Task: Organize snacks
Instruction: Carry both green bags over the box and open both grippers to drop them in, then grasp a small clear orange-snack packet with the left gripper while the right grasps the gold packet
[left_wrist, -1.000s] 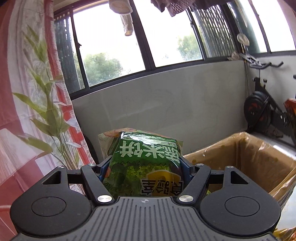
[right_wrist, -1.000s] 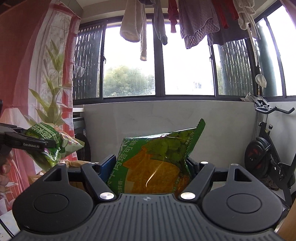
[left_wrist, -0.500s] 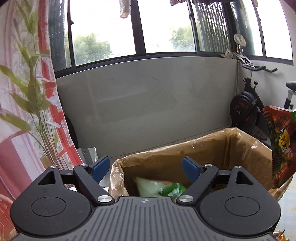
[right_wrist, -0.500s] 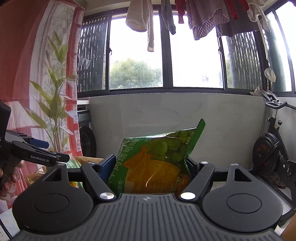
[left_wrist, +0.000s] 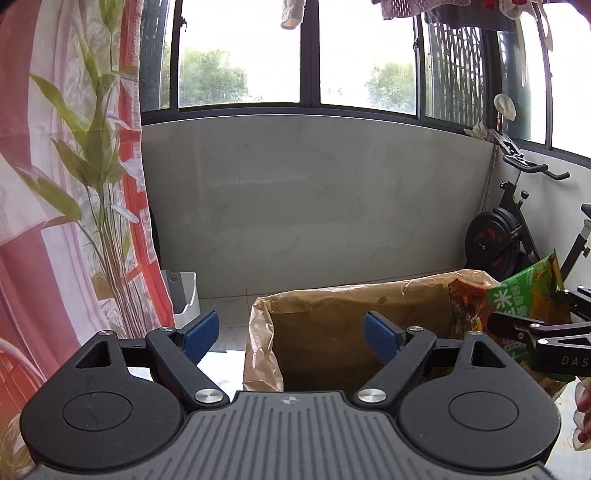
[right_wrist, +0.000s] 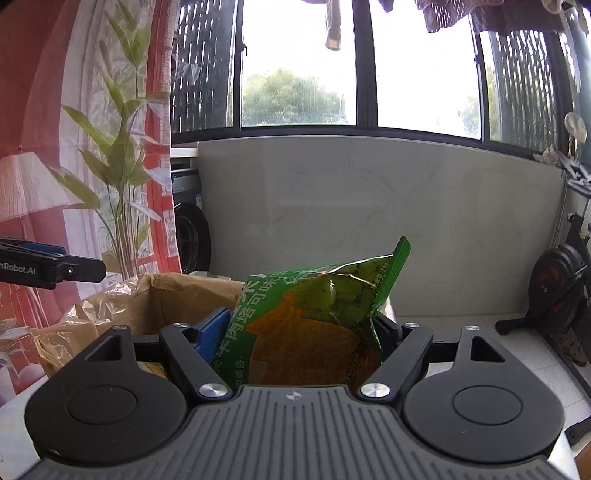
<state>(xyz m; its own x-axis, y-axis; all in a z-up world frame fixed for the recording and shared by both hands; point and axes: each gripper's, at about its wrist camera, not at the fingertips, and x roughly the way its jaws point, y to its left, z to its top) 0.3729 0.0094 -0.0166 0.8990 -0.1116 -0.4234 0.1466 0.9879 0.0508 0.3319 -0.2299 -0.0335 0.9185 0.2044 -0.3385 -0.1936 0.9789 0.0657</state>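
The left gripper hovers over an open, plastic-lined box, jaws wide and empty. Only its view shows the box's clear interior. The right gripper is at the box's right rim, its jaws opening with a green snack bag between them, pads touching the bag.

A pale tiled floor carries the scene, running back to a grey marbled wall. A cardboard box lined with a crinkled brown plastic bag appears to stand on it, though its base is hidden. To the left, by the curtain, sits a white plastic bin. At the right an exercise bike stands on the tiles.
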